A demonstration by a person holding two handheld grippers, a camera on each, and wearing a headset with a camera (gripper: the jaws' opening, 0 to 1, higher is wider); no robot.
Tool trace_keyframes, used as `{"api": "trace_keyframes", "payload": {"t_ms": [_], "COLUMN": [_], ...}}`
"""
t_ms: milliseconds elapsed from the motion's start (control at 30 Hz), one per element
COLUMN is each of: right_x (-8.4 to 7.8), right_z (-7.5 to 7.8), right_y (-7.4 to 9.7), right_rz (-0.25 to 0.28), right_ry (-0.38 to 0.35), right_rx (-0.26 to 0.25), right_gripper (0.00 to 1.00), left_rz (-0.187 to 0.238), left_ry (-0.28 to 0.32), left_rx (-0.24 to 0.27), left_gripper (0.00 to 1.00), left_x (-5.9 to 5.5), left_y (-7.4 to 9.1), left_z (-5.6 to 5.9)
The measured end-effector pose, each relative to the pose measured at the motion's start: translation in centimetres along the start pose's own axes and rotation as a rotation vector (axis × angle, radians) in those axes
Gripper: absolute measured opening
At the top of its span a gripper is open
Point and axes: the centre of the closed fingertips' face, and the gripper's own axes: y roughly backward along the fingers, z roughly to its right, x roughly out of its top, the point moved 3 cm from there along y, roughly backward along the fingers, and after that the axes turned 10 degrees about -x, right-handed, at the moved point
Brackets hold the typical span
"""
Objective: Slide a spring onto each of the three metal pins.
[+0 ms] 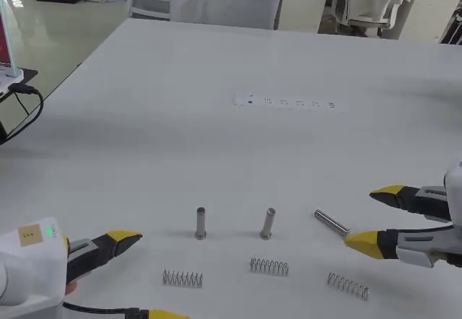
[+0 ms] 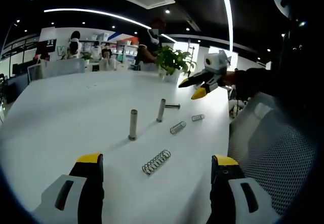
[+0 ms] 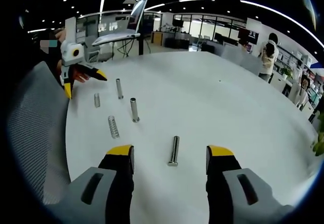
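left gripper (image 2: 158,159) wide open, empty, near left spring (image 1: 182,278); right gripper (image 1: 359,217) wide open, empty, lying pin (image 1: 331,222) just ahead; left pin (image 1: 201,222), middle pin (image 1: 268,223) upright on table (image 1: 216,138); middle spring (image 1: 269,265), right spring (image 1: 348,285) loose beside pins

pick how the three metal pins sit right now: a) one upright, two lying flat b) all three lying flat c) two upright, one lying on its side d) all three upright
C: the left silver metal pin and the middle silver metal pin stand on end on the white table, while the right silver metal pin lies on its side.
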Motion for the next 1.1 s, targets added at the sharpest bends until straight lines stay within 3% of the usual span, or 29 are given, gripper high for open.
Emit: {"api": "trace_keyframes", "payload": {"t_ms": [267, 633, 1100], "right_x": [0.8, 0.0, -0.5], "right_z": [0.2, 0.0, 0.6], "right_y": [-1.5, -3.1, -4.8], "right_rz": [-0.022, -0.098, -0.190], "right_ry": [0.014, 0.009, 0.012], "right_rx": [0.003, 0.016, -0.016], "right_gripper": [0.51, 0.42, 0.27], "left_rz": [0.000, 0.004, 0.006], "left_ry": [0.000, 0.005, 0.002], "left_rx": [0.002, 0.007, 0.004], "left_gripper": [0.84, 0.83, 0.82], "left_x": [0.0, -0.1, 0.1], "left_y": [0.0, 0.0, -0.1], "left_z": [0.1, 0.0, 0.1]}}
